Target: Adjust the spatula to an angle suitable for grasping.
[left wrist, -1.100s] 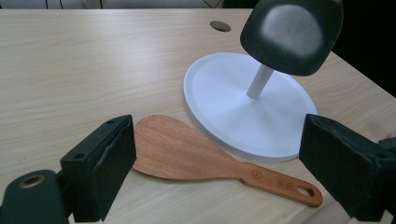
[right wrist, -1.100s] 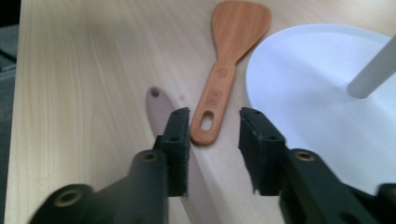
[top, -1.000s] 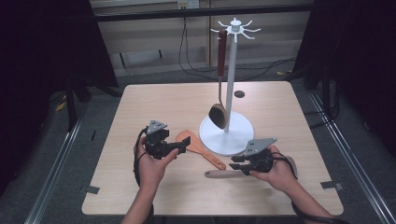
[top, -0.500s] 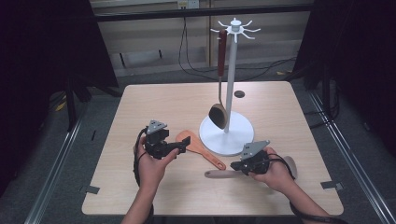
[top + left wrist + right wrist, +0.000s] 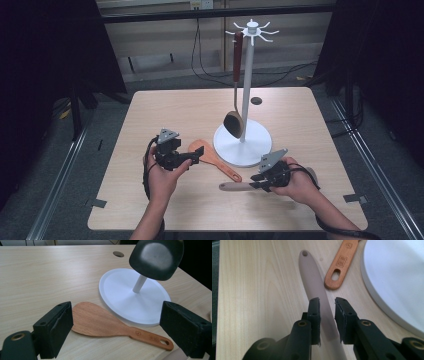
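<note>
High view: a white utensil stand (image 5: 243, 142) with a hanging ladle (image 5: 234, 122) rises behind both hands, and a wooden spatula (image 5: 212, 157) lies by its base. The right gripper (image 5: 256, 183) is clenched around a smooth beige utensil handle (image 5: 315, 288) lying flat on the table (image 5: 165, 107). The left gripper (image 5: 192, 159) is spread wide, empty.

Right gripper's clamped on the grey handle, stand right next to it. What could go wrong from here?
1. The right gripper grips the grey utensil handle far from its holed end, so the long free end may swing on lifting and knock the wooden spatula beside it.
2. The stand base is close by; a low sweep could strike it and set the hanging ladle swinging.
</note>
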Demonstrator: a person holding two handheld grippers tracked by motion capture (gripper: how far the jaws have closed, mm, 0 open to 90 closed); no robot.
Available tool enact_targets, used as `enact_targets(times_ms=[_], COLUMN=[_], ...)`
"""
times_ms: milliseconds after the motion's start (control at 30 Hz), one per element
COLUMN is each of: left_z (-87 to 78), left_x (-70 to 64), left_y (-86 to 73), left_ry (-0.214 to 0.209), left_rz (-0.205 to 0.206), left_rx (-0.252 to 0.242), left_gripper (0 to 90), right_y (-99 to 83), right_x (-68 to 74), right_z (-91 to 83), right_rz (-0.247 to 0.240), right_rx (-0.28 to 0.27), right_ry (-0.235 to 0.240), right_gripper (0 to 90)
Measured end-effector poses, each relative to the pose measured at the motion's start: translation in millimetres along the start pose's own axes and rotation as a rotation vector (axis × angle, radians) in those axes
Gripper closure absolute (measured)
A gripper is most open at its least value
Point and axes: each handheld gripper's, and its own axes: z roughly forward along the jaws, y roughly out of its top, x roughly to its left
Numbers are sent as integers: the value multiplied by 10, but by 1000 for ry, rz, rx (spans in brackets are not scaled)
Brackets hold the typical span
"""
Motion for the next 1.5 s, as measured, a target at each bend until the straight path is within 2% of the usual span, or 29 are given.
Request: enact_targets(times_ms=[100, 333, 467, 567, 700, 833, 867, 933, 1133, 1167, 1500], left_z=[1, 1, -6, -14, -11, -11, -11, -14, -5, -5, 2], left_x=[-10, -7, 1, 7, -7, -7, -7, -1, 0, -1, -5], left_y=[1, 1, 4, 7, 10, 8, 8, 9, 5, 5, -2], left_ry=[4, 4, 1, 4, 4, 2, 3, 5, 8, 8, 10], left_rz=[-1, -1, 1, 15, 3, 3, 4, 10, 6, 5, 5], left_rx=[1, 1, 0, 6, -3, 0, -1, 3, 1, 1, 6], left_gripper=[114, 114, 115, 115, 115, 115, 115, 115, 115, 115, 115], right_y=[-18, -13, -12, -12, -7, -10, -6, -2, 22, 30, 32], right_x=[3, 2, 6, 10, 14, 22, 24, 17, -6, -18, -44], right_z=[28, 67, 71, 61, 41, 61, 63, 67, 40, 26, -29], right_rz=[2, 2, -6, 4, -9, -24, -26, -25, -35, -48, -55], right_rx=[18, 39, 51, 42, 40, 52, 64, 67, 111, 121, 159], right_ry=[18, 8, 0, 15, 24, 17, 5, 18, 18, 15, 14], right_gripper=[712, 702, 743, 751, 752, 713, 709, 708, 714, 714, 701])
